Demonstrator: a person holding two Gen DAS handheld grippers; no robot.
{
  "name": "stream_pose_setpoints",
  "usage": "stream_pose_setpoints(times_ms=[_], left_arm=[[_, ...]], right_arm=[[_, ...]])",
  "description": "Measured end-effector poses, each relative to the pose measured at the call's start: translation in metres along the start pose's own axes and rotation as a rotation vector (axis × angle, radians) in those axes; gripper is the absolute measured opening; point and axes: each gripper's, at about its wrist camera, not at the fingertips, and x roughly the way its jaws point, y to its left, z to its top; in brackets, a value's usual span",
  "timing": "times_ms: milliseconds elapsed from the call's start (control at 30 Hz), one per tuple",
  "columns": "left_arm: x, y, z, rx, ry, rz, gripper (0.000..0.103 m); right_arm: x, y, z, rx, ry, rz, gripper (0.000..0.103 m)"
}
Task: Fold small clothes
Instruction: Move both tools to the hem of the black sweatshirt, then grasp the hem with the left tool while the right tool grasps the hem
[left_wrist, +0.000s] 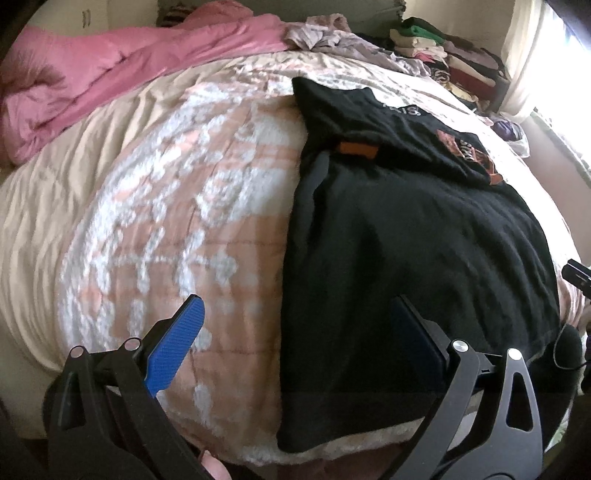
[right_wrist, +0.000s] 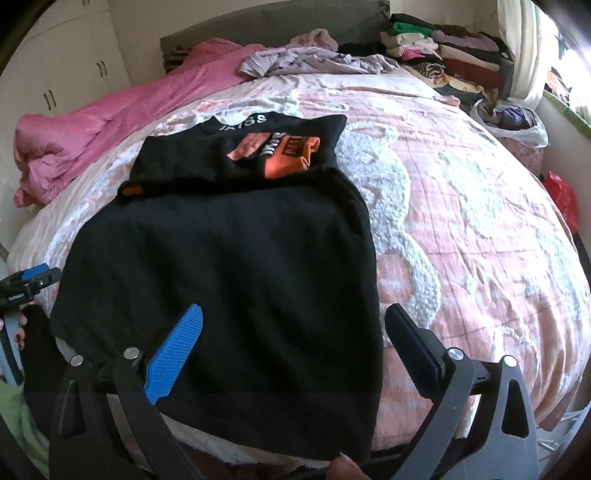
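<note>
I see a pink duvet (right_wrist: 110, 122) at ten o'clock on the bed (right_wrist: 480, 229), and stacked folded laundry (right_wrist: 454, 55) at one o'clock.

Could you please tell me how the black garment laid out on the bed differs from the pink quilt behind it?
The black garment lies spread flat near the front of the bed; the pink quilt is bunched in folds at the far left side. The black garment carries orange patches and white lettering; the pink quilt is plain. Both rest on the pink-and-white bedspread, and neither gripper holds either.
</note>
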Motion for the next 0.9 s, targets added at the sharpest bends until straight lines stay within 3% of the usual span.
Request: stream_pose_setpoints(times_ms=[233, 367, 767, 900], left_arm=[[-0.001, 0.006, -0.011, -0.026, 0.02, -0.038, 0.051], [0.001, 0.003, -0.015, -0.018, 0.043, -0.068, 0.034], [0.015, -0.001, -0.028, -0.009, 0.104, -0.095, 0.033], [0.016, 0.0, -0.029, -0.015, 0.106, -0.1, 0.033]], right_arm=[[-0.001, -0.006, -0.009, 0.008, 0.013, -0.008, 0.099], [-0.002, -0.012, -0.015, 0.019, 0.021, -0.01, 0.099], [-0.004, -0.031, -0.033, 0.055, 0.048, -0.008, 0.097], [0.0, -0.032, -0.036, 0.057, 0.071, 0.006, 0.066]])
